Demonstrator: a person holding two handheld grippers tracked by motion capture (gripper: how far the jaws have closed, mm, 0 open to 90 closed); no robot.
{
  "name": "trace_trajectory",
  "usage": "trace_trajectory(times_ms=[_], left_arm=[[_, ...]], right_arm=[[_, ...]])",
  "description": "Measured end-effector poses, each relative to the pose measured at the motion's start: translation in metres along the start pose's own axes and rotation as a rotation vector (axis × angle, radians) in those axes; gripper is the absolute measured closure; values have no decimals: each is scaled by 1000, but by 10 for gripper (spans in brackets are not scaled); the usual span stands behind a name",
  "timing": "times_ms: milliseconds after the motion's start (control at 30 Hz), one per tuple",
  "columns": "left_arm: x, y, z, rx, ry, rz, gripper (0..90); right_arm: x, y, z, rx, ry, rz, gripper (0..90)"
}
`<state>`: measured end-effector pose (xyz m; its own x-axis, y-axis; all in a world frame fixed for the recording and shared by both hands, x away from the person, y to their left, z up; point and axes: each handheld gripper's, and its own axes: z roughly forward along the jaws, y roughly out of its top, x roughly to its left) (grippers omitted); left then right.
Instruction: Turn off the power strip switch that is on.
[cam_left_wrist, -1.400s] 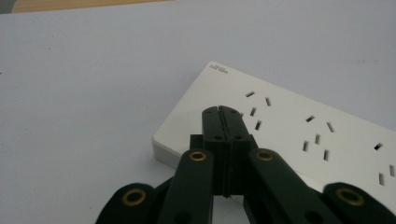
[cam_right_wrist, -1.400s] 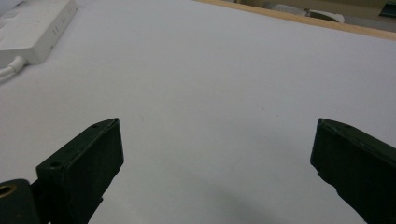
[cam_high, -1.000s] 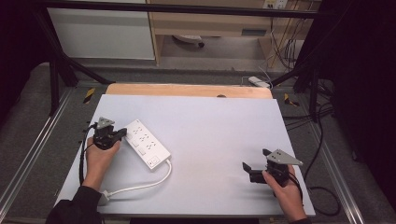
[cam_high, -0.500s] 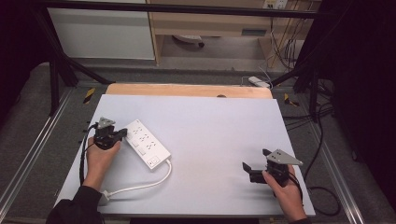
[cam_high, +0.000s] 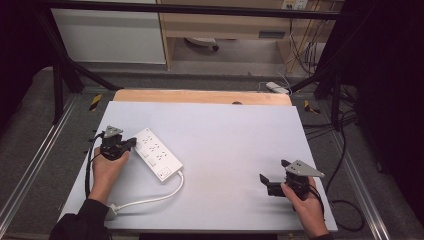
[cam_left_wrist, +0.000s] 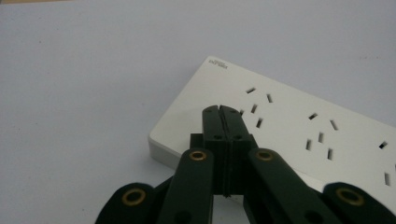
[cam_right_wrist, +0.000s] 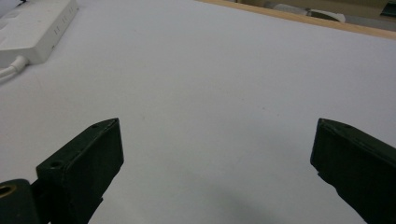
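Note:
A white power strip lies slantwise on the left part of the pale table, its white cord curling toward the near edge. My left gripper is shut with nothing in it, its tips over the strip's near-left end; in the left gripper view the shut tips sit just over the strip beside its first sockets. My right gripper stands open low over the bare table at the near right. In the right gripper view, its jaws are wide apart and the strip lies far off.
A wooden strip runs along the table's far edge. Beyond it are a white cabinet, shelving and cables on the floor. Metal rails flank the table on both sides. A black cable trails off the right gripper.

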<state>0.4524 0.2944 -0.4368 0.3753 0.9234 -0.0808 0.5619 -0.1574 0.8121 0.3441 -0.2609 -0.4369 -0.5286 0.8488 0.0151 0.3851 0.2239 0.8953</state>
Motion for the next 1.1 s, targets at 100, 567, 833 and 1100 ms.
trace_trajectory(times_ms=[100, 567, 833, 1100], left_arm=[[-1, 0, 0, 2, -5, 5, 900], [0, 0, 0, -1, -10, -4, 900], [2, -1, 0, -1, -23, -20, 900], [3, -1, 1, 2, -16, -13, 900]], right_arm=[[0, 0, 0, 0, 0, -1, 31], [0, 0, 0, 4, 3, 0, 31], [0, 0, 1, 5, 3, -5, 30], [0, 0, 1, 6, 6, -5, 30]])
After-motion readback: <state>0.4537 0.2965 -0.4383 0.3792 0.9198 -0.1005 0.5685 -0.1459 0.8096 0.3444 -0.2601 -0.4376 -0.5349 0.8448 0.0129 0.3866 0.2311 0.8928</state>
